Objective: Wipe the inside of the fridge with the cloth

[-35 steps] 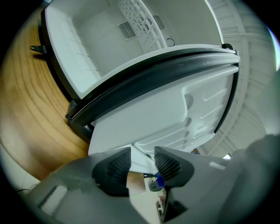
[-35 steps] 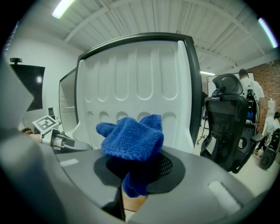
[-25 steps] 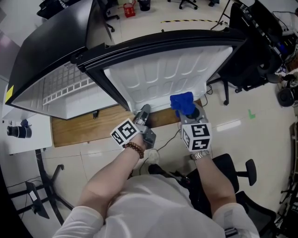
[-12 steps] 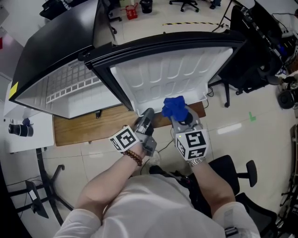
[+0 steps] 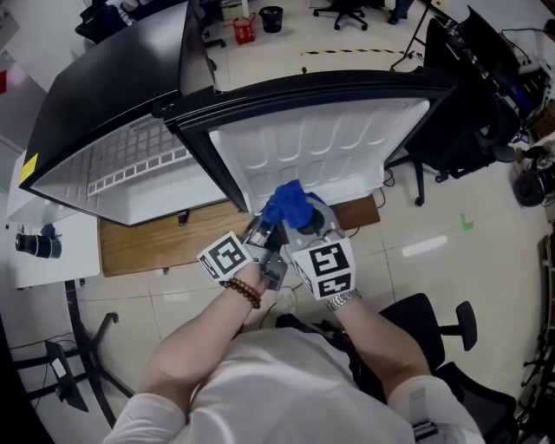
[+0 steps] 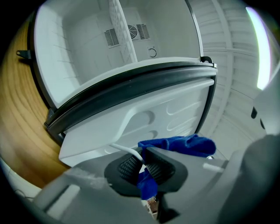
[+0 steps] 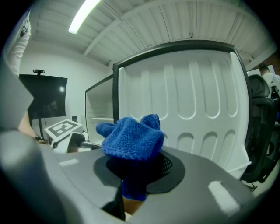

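Note:
The black fridge [image 5: 104, 87] stands open, its white inside [image 6: 83, 52] to the left and the white moulded door panel [image 5: 329, 143] facing me. The blue cloth [image 5: 286, 206] is bunched above my right gripper [image 5: 301, 225], which is shut on it; it fills the right gripper view as a blue cloth [image 7: 131, 138] over the right gripper [image 7: 138, 168]. My left gripper [image 5: 263, 236] sits right beside it. In the left gripper view, the left gripper [image 6: 142, 166] has just been closing and a corner of the cloth [image 6: 148, 183] is pinched between its pads.
A wooden board [image 5: 147, 243] lies under the fridge. An office chair [image 5: 438, 316] is at my right, dark desks and chairs [image 5: 473, 113] beyond the door. A camera [image 5: 35, 244] sits on a white table at the left. A bin [image 5: 270, 14] stands far back.
My right gripper carried the cloth leftwards until it met the left gripper. Both grippers rose a little, and the cloth's corner now sits in the left jaws.

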Available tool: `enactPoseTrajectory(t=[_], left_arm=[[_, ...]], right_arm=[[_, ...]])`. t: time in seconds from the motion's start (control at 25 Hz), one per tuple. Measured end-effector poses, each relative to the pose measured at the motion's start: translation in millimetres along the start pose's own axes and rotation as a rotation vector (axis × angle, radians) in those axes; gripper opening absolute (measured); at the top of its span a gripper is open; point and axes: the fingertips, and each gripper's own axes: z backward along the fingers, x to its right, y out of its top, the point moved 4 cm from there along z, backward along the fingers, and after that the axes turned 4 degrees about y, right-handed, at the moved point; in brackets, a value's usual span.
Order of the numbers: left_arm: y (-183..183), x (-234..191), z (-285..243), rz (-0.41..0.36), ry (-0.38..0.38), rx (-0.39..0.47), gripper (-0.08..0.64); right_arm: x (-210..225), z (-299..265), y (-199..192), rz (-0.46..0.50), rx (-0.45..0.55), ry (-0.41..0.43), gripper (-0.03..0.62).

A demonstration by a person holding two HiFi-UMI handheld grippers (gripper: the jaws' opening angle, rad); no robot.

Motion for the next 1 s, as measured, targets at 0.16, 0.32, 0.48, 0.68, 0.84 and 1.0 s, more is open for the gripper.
enactPoseTrajectory(t=[0.16,0.32,0.48,0.68,0.84,1.0], left_arm=[[-3,2,-2,0.033,-0.033,-0.002,0.026],[-4,3,-2,0.046,-0.045,-0.003,0.026],[-4,2,-3,0.046,-0.041,-0.006,0.026],[-4,3,-2,0.056,-0.027,-0.011,0.025],[-6,6,-3,0.078,-0.047,-0.007,0.025],[-7,1,0,0.063,-0.027,-0.012,0.025]], right_arm=[[32,11,-11,0.003,-0.025,-0.089,0.089],[67,28,-14,0.015,-0.028,-0.181,0.089],[105,47,-19,0.026,-0.032,-0.272,0.089],[149,69,-21,0.038,-0.039,-0.377,0.089],[175,83,-23,0.043,-0.043,-0.443,0.089],[190,92,-26,0.036,-0.051,-0.482,0.089]])
